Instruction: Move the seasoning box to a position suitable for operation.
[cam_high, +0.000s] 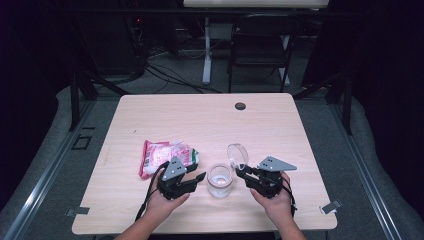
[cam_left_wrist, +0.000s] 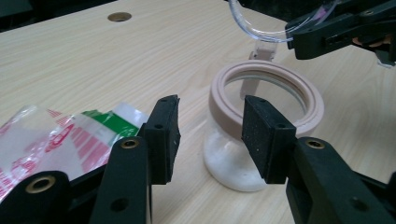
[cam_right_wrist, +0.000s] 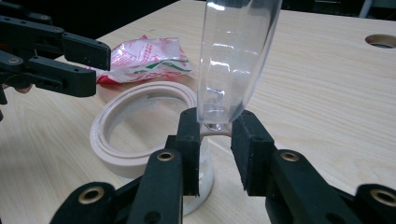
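Note:
A small clear glass jar (cam_high: 220, 181) with a pinkish seal ring (cam_left_wrist: 266, 70) stands near the table's front edge, white powder in its bottom. Its hinged clear lid (cam_high: 237, 152) stands swung up at the jar's right. My right gripper (cam_high: 241, 172) is shut on the lid's lower end by the hinge (cam_right_wrist: 215, 122), a pad on each side. My left gripper (cam_high: 199, 179) hangs open just left of the jar, its fingertips (cam_left_wrist: 164, 126) short of the rim and touching nothing. A red, white and green snack packet (cam_high: 167, 155) lies behind the left gripper.
The wooden table (cam_high: 200, 120) has a round cable hole (cam_high: 240, 106) near its far edge. A black folding chair (cam_high: 260, 45) and a white desk leg (cam_high: 206, 50) stand beyond the table. The person's hands come in over the front edge.

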